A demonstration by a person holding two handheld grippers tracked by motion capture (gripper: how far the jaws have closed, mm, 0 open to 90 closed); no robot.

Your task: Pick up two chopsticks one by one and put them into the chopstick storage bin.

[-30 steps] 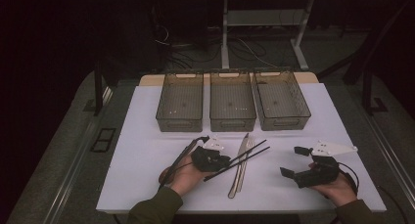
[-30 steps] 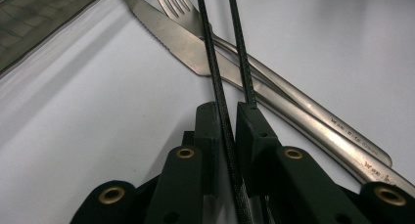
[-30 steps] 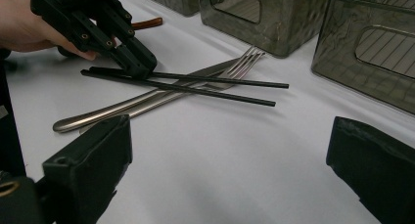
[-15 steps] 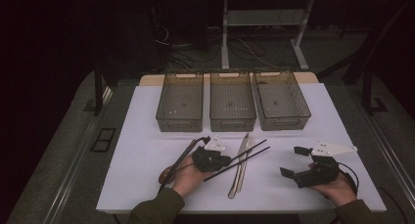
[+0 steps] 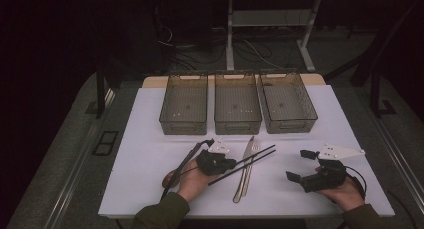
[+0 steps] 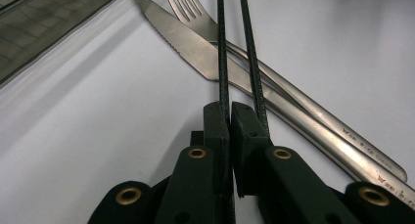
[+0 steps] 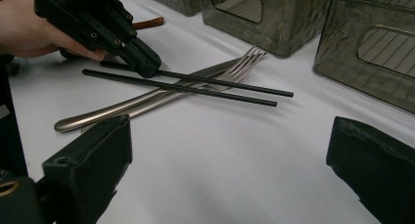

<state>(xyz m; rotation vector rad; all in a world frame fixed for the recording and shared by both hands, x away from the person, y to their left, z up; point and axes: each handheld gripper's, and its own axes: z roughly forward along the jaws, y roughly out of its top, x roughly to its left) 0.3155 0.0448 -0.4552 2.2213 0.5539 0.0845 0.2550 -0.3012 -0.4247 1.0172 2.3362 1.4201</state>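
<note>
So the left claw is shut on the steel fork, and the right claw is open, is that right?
Not the fork. The left claw is shut on a thin black chopstick, as the left gripper view shows; the steel fork lies on the table. The right claw is open.

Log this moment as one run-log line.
left gripper: shut on chopsticks | right gripper: open, holding nothing | knife, fork: on table

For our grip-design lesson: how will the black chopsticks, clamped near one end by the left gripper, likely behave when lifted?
The chopsticks look thin and straight, so probably stiff and light. The left gripper holds them near one end, so the long free ends may sag or pivot. They lie across the knife and fork, which they might nudge.
</note>
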